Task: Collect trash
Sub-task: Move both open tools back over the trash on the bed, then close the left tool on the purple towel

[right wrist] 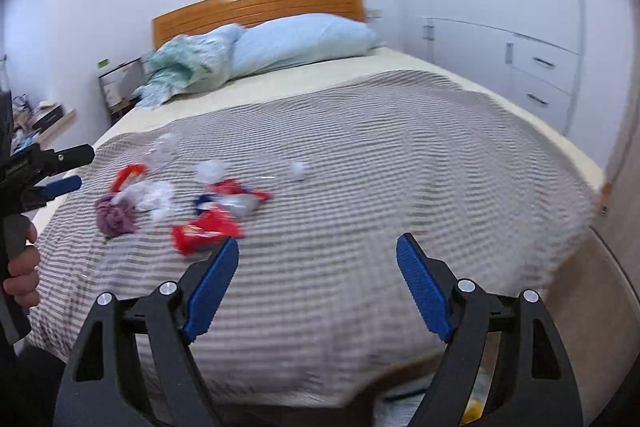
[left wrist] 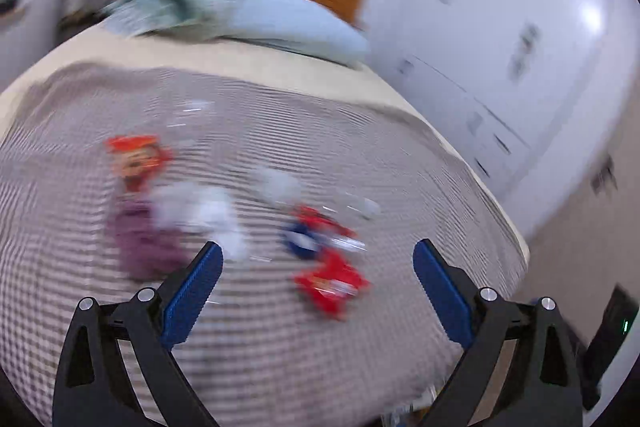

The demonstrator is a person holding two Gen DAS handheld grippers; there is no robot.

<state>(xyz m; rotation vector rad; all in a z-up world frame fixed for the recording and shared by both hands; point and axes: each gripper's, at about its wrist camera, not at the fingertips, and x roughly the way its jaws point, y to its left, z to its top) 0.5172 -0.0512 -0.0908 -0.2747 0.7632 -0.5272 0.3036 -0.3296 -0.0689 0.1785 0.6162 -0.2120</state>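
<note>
while your left gripper (left wrist: 318,255) hangs over the striped blanket (left wrist: 320,131) with its blue pads well apart and nothing between them, the trash all lies loose on that blanket. the left wrist view is badly blurred, but you can make out a red snack wrapper (left wrist: 330,283) nearest the pads, a blue and red wrapper (left wrist: 308,235) just beyond it, white crumpled tissue (left wrist: 200,211) and a purple wad (left wrist: 140,239) off to the left of it, and an orange-red packet (left wrist: 138,157) farther up the blanket.

from the right wrist view, your right gripper (right wrist: 318,247) is likewise spread and empty, over bare blanket to the right of the red snack wrapper (right wrist: 206,229). the purple wad (right wrist: 116,213), the tissue (right wrist: 154,197) and a small white ball (right wrist: 298,169) sit around that wrapper, well short of the blue pillow (right wrist: 304,41). no bin is clearly in view.

by my reading nothing is collected yet; every piece remains to be picked up, the red wrapper likely first.
</note>
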